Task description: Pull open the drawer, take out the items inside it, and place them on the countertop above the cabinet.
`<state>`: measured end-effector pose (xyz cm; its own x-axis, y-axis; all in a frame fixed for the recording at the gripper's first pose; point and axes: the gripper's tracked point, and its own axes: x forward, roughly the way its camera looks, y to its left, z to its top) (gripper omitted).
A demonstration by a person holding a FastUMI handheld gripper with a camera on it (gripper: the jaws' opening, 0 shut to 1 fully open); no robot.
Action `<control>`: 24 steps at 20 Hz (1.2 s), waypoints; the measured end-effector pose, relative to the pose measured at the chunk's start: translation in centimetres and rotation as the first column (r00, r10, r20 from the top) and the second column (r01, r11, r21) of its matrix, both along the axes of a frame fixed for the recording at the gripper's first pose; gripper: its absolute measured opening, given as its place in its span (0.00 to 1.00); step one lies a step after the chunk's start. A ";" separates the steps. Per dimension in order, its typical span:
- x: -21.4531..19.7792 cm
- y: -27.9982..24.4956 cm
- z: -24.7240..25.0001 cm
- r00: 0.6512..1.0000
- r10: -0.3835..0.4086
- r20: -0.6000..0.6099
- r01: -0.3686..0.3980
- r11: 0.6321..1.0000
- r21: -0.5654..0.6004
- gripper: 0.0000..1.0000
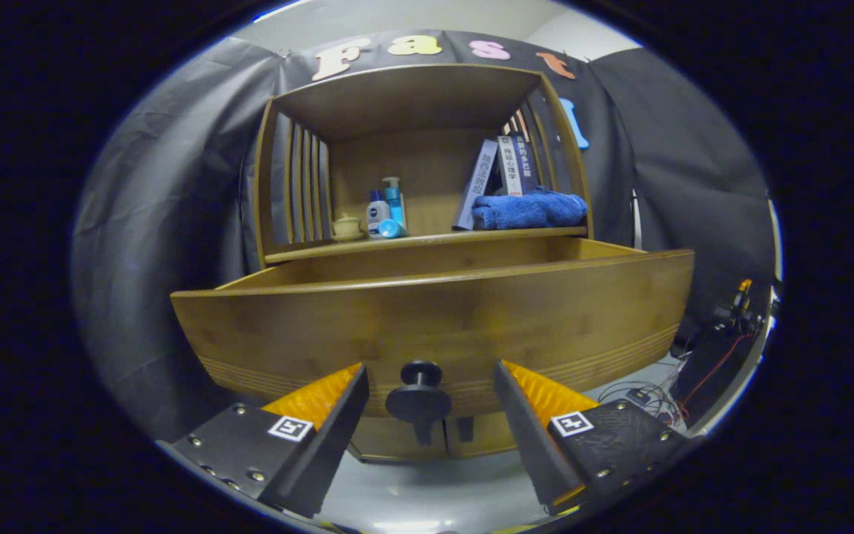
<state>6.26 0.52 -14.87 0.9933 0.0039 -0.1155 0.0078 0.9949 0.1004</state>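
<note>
Gripper view: the gripper faces the cabinet head-on, its jaws spread wide and holding nothing. The drawer stands pulled out toward the camera, its wooden front broad and close. The knob, dark and round, sits between the two fingers, clear of both, with a gap on each side. Drawer contents cannot be made out, as the front panel hides the interior.

Above the drawer runs the countertop, under a shelf hood with slatted sides. On it, toward the left: a small cup and, just beside it, two bottles standing upright and close together. Toward the right: a folded blue towel, with several books behind it, one leaning, the others near upright.

Below the drawer, two lower cabinet doors show with their handles, closed. Loose cables lie on the floor to the right of the cabinet
</note>
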 end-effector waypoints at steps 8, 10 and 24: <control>3.0 -0.2 0.5 0.999 -0.002 0.051 0.003 1.000 -0.026 0.99; 4.7 0.1 0.6 0.998 -0.012 0.054 0.015 0.999 -0.046 0.99; 11.8 1.3 1.2 0.996 -0.010 0.086 0.016 0.998 -0.067 0.99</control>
